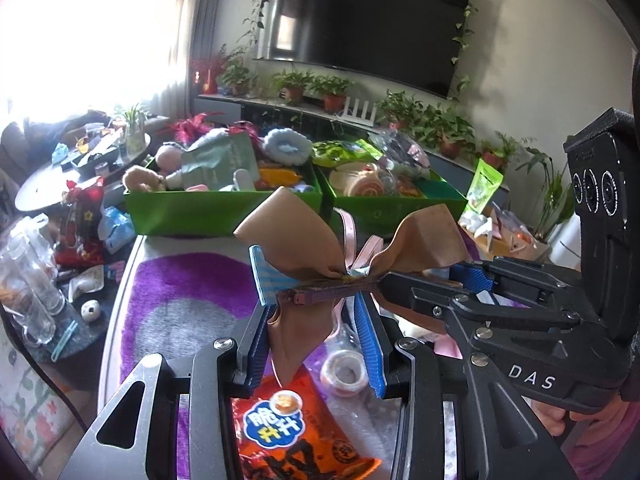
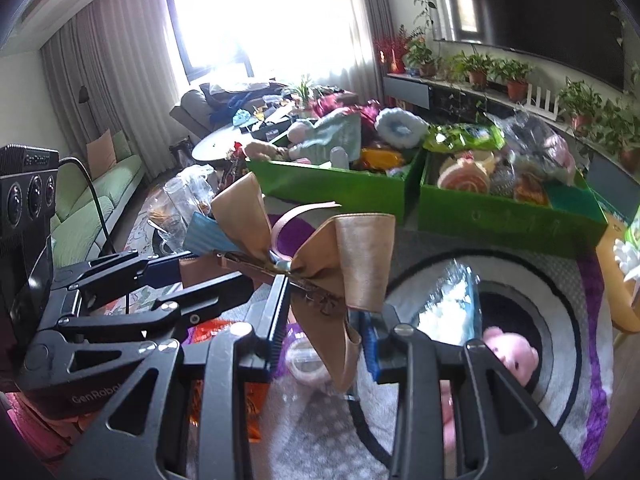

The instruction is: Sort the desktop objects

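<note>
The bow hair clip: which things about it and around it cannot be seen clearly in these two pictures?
- Bow hair clip: both views, whether each claw pinches it, hidden by ribbon.
- Orange snack bag: left view, cut off by the edge.
- Pink plush toy: right view, body hidden by right claw.

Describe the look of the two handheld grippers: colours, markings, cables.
Both are black, angular linkage frames with silver rivets and ribbed blue pads on the fingers. The right gripper bears white "DAS" lettering and a black camera block with three round lenses. The left gripper reads "GenRobot", has the same three-lens block, and trails a black cable.
</note>
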`<state>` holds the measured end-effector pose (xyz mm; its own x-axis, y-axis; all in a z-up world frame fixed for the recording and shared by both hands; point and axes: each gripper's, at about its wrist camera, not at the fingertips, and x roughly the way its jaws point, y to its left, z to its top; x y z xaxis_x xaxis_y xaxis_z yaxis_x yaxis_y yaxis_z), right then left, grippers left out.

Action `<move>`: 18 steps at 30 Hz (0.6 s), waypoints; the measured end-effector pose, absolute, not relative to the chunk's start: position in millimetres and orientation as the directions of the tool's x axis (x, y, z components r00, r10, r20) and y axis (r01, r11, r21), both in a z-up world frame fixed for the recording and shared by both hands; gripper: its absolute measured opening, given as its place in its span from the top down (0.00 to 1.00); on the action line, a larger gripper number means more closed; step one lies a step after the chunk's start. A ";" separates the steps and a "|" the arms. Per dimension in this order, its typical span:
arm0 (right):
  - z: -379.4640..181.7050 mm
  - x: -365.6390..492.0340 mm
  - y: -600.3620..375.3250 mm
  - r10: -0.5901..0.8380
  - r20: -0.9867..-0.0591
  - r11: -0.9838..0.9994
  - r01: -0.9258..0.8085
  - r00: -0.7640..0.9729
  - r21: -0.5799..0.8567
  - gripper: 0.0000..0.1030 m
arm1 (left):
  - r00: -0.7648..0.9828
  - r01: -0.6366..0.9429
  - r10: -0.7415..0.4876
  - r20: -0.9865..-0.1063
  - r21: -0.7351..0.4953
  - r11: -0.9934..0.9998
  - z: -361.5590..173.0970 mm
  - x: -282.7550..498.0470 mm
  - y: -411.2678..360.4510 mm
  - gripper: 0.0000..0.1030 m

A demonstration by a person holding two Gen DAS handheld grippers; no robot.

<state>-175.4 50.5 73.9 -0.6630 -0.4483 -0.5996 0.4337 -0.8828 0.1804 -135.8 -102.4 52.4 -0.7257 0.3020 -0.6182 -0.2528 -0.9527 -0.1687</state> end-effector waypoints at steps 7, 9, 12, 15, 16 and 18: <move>81.3 -190.1 36.3 -0.445 -0.600 -0.880 0.448 -0.665 0.156 0.66 | -0.732 -0.237 0.296 -0.614 -0.178 -0.955 57.4 -146.8 -112.8 0.62; 82.4 -194.4 33.9 -0.448 -0.601 -0.878 0.451 -0.662 0.158 0.66 | -0.735 -0.236 0.294 -0.611 -0.176 -0.956 58.8 -150.5 -115.9 0.62; 83.8 -203.1 29.9 -0.452 -0.601 -0.876 0.453 -0.659 0.163 0.66 | -0.737 -0.232 0.293 -0.609 -0.179 -0.956 60.5 -158.1 -120.5 0.62; 83.7 -211.8 27.4 -0.462 -0.596 -0.873 0.454 -0.657 0.176 0.66 | -0.740 -0.229 0.292 -0.606 -0.180 -0.957 62.8 -165.4 -125.1 0.62; 83.5 -214.5 26.3 -0.464 -0.596 -0.873 0.454 -0.655 0.180 0.65 | -0.742 -0.228 0.289 -0.605 -0.177 -0.957 63.7 -167.7 -126.2 0.62; 84.0 -219.8 24.2 -0.469 -0.598 -0.870 0.457 -0.650 0.185 0.65 | -0.744 -0.227 0.286 -0.604 -0.173 -0.958 65.2 -172.2 -128.7 0.62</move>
